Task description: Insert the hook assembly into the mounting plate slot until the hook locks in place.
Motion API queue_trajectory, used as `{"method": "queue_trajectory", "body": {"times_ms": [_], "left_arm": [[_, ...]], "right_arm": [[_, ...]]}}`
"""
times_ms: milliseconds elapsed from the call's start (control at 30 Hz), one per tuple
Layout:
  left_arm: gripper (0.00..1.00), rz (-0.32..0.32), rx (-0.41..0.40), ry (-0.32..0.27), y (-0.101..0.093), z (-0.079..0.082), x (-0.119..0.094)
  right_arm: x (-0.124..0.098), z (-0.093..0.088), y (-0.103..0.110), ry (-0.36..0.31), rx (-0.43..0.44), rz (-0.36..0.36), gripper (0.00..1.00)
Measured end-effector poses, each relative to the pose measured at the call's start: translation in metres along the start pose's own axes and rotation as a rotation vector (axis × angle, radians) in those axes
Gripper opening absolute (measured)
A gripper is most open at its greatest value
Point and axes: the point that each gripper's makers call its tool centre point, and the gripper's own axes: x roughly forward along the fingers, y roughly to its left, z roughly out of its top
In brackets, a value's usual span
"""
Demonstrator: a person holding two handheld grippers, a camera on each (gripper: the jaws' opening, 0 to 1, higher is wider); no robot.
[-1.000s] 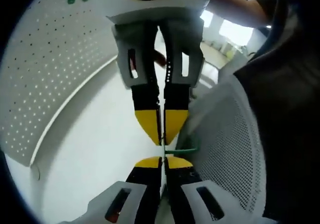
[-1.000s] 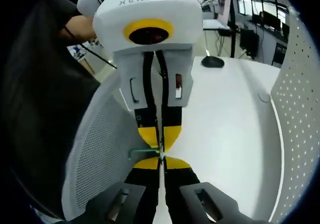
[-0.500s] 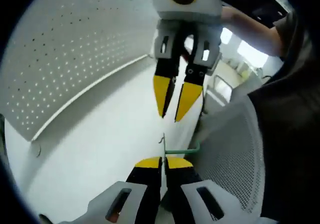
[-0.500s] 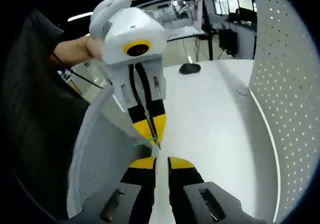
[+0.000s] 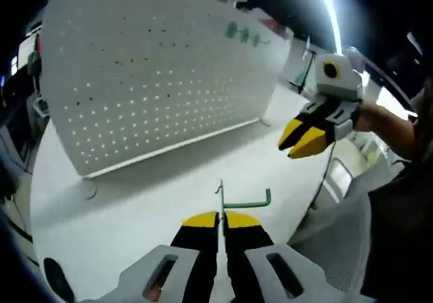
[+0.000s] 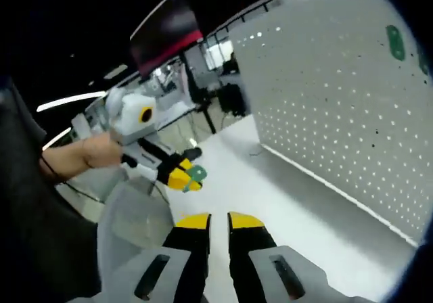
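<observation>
Left gripper view: my left gripper [image 5: 220, 216] has its jaws pinched tight on the green hook [image 5: 246, 202], arm jutting to 3 o'clock
Right gripper view: my right gripper [image 6: 219, 217] holds nothing, jaws a narrow gap apart
Plate: white pegboard [image 5: 162, 86] stands upright at 11 o'clock, well apart from the hook
Doing it well: I'd square the hook's thin upright prong to a row of holes, approach level, then press until it seats
Risk: hook twisting in my grip
</observation>
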Motion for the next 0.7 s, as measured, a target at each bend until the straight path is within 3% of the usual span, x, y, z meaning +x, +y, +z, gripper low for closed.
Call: {"method": "queue_trajectory", "body": {"times_ms": [200, 300, 500, 700], "left_arm": [[0.02, 0.037, -0.018, -0.084, 0.0, 0.02, 0.0], [0.02, 0.035, -0.037, -0.127, -0.005, 0.03, 0.0], [0.02, 0.052, -0.055, -0.184, -0.014, 0.038, -0.002], [0.02, 0.076, -0.063, -0.22, -0.018, 0.042, -0.003]], "right_arm": [[0.002, 0.005, 0.005, -0.154, 0.148, -0.047, 0.08], [0.009, 0.01, 0.015, -0.205, 0.252, -0.023, 0.09], [0.018, 0.03, 0.025, -0.333, 0.361, -0.015, 0.1], [0.026, 0.032, 0.024, -0.356, 0.412, -0.023, 0.11]]}}
